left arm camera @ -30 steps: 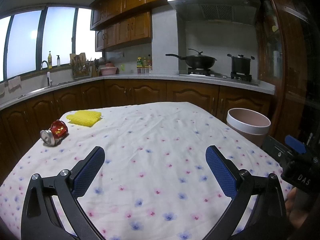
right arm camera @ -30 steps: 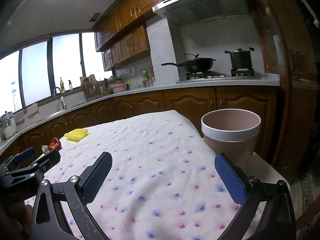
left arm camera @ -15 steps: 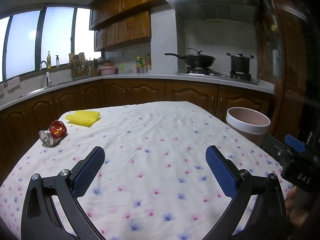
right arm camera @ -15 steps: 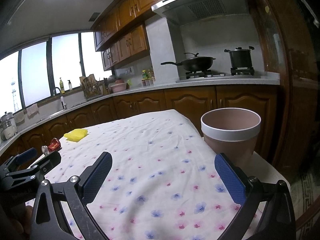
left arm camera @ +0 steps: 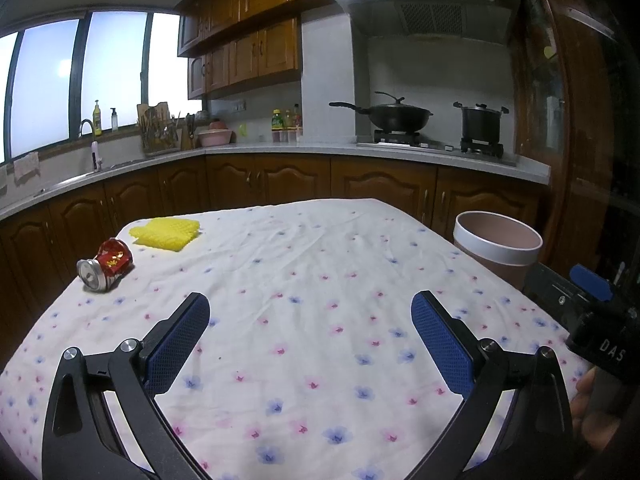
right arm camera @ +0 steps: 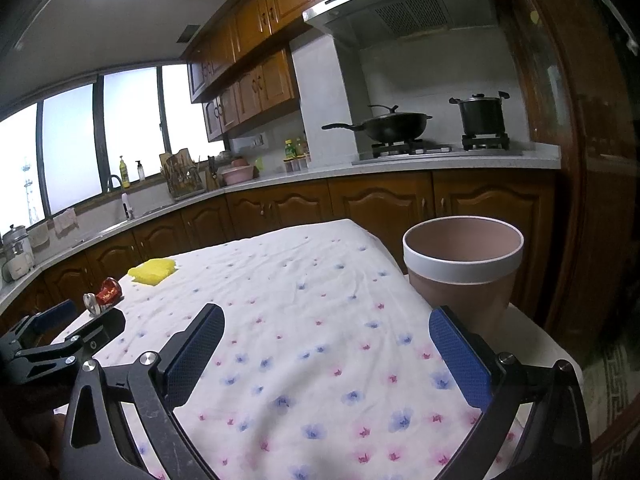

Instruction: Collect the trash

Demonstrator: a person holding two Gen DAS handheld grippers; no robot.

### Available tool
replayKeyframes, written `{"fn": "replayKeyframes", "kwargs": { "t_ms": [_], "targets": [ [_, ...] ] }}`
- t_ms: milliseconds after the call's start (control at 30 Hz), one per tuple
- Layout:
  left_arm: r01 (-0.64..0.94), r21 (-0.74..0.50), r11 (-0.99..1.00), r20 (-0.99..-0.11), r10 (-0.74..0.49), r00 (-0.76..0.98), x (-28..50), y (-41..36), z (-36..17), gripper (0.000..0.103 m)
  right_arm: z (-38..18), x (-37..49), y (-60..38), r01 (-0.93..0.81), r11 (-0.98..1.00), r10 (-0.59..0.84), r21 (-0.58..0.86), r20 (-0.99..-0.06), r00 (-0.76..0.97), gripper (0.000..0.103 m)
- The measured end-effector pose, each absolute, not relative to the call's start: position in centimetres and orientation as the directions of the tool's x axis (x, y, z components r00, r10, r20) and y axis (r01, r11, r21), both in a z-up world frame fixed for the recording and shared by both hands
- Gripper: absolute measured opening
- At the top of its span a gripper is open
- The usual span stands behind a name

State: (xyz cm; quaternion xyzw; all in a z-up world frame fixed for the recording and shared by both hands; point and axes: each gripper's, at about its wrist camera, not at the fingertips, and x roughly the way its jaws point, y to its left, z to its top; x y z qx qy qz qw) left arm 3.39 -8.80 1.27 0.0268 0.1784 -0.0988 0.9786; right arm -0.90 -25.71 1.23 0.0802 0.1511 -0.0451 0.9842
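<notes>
A crushed red can (left arm camera: 105, 264) lies on its side at the far left of the flower-print tablecloth (left arm camera: 312, 280); it also shows in the right wrist view (right arm camera: 105, 295). A yellow cloth (left arm camera: 166, 232) lies just behind it, also in the right wrist view (right arm camera: 153, 271). A pink bin with a white rim (left arm camera: 497, 246) stands at the table's right side, close in the right wrist view (right arm camera: 462, 270). My left gripper (left arm camera: 310, 312) is open and empty over the table's near part. My right gripper (right arm camera: 326, 326) is open and empty, left of the bin.
Kitchen counters with wooden cabinets (left arm camera: 280, 176) run behind the table. A wok (left arm camera: 394, 116) and a pot (left arm camera: 480, 120) sit on the stove. A sink and bottles stand at the far left. The left gripper's body (right arm camera: 48, 344) shows at the right wrist view's left edge.
Both views have shifted only slightly; the left gripper has drifted a little. Both grippers stay open and empty. The can, cloth and bin have not moved.
</notes>
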Motion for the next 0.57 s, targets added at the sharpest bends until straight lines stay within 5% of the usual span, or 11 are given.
{"fn": "replayKeyframes", "kwargs": {
  "t_ms": [567],
  "targets": [
    [0.224, 0.008, 0.975, -0.380, -0.204, 0.902, 4.5, -8.3, 1.0, 0.103, 1.0, -0.4, -24.5, 0.116, 0.982, -0.063, 0.147, -0.325, 0.944, 0.103]
  ]
}}
